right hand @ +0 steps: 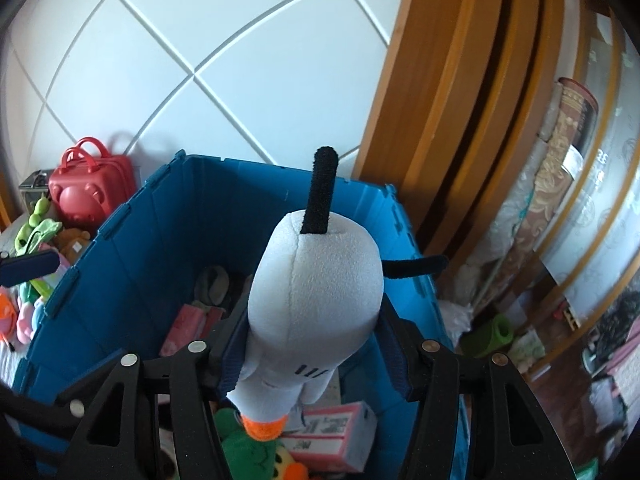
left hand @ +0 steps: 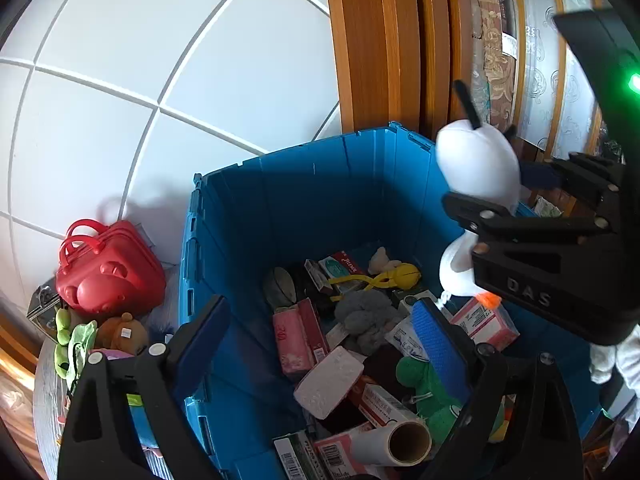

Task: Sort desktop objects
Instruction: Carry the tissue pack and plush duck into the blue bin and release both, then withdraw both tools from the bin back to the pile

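Holding a white plush toy [right hand: 316, 292] upright above the blue crate [right hand: 168, 216], at the centre of the right wrist view, in right jaws set about half open around its neck and body. Looks like a loose hold: left pad against the fabric, a sliver of gap on the right-hand side, yet no sign of the toy falling. Seen also at the right edge of the left wrist view, over the crate's far right corner and well above the heap on the crate floor. Judged as the drop-off step of the sort, with the carry done and the release not yet finished. Left jaws spread wide at the bottom of the left wrist view, holding nothing, hanging over the near part of the crate above a pink box [left hand: 294, 340], a paper roll [left hand: 384, 440] and a green soft toy [left hand: 424, 384]. Next, most likely: spread the right jaws fully to let the toy fall clear into the crate, minding the black tufts [right hand: 322, 192] and the wide head, apt to snag on a pad. Then lift away without dragging the fabric, and turn toward the small toys [left hand: 76, 344] beside the red case [left hand: 108, 268] at the lower left, outside the crate, probably with the empty left jaws.
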### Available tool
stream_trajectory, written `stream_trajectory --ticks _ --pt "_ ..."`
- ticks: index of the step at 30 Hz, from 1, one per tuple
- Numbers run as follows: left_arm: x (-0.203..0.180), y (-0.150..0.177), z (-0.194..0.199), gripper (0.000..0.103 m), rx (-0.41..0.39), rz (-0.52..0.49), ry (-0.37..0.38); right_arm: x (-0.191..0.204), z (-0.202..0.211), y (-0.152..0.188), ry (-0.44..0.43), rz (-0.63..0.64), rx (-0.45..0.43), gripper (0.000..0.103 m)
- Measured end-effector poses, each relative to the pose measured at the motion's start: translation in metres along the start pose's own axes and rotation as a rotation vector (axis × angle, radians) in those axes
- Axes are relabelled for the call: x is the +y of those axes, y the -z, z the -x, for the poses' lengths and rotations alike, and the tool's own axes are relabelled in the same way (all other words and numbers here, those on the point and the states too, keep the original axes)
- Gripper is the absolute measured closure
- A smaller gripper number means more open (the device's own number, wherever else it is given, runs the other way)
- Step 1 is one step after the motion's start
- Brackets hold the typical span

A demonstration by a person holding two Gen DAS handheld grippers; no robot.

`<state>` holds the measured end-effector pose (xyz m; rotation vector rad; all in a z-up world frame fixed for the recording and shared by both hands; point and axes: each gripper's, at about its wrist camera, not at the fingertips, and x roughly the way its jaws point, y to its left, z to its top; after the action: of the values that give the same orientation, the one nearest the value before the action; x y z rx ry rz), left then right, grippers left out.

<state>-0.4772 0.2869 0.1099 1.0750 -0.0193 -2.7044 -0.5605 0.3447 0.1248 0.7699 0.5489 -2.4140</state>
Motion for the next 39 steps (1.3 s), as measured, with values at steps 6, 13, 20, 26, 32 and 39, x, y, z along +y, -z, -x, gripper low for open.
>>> stream_trajectory --ticks 6,13,20,26,32,39 --pt "0.006 0.004 -0.003 0.01 0.01 0.014 0.001 0.008 0.0 -0.005 0.015 0.022 -0.014 0.017" --pt "0.009 0.01 0.004 0.01 -0.001 0.022 0.021 0.003 0.022 -0.001 0.057 0.014 -0.03 0.001" --pt "0.014 0.024 0.03 0.01 -0.045 0.031 0.036 -0.006 0.056 0.016 0.042 -0.027 -0.059 0.0" --pt "0.017 0.04 0.059 0.01 -0.109 0.038 0.019 -0.002 0.085 0.035 0.058 -0.039 -0.091 0.0" --pt "0.026 0.067 0.09 0.01 -0.182 0.057 -0.003 0.006 0.113 0.058 0.063 -0.089 -0.15 0.0" --pt "0.062 0.111 0.131 0.006 -0.286 0.155 -0.033 0.051 0.134 0.086 -0.04 -0.111 -0.184 0.0"
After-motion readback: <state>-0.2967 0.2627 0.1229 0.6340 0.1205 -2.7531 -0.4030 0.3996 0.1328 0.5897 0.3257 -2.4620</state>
